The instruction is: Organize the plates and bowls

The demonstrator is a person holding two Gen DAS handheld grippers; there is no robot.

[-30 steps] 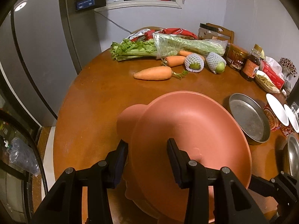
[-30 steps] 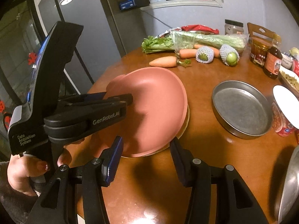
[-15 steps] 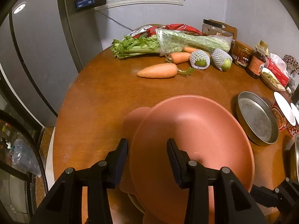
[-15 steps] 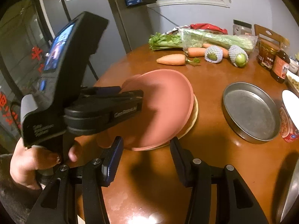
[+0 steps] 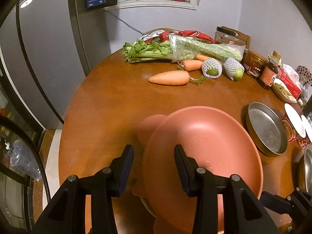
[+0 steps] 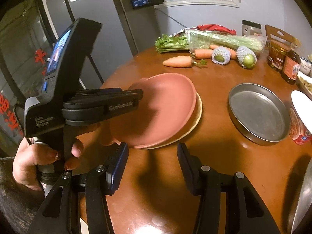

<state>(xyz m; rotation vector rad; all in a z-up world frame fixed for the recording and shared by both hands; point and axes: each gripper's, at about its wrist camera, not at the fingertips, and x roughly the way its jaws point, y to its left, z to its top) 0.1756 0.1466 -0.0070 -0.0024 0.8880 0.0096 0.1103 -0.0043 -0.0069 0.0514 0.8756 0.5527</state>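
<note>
Since a second ago my left gripper (image 5: 154, 167) has lowered the pink plate (image 5: 202, 146) onto the cream plate (image 6: 197, 117) at frame centre; its jaws stand spread, straddling the rim. My right gripper (image 6: 152, 167) hovers released, touching nothing.

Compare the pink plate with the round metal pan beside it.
The pink plate is matte, shallow and smooth-curved; the metal pan is grey, shiny and straight-walled. The plate sits stacked on a cream dish; the pan rests directly on the table. Both are round, upright and hold nothing.
</note>
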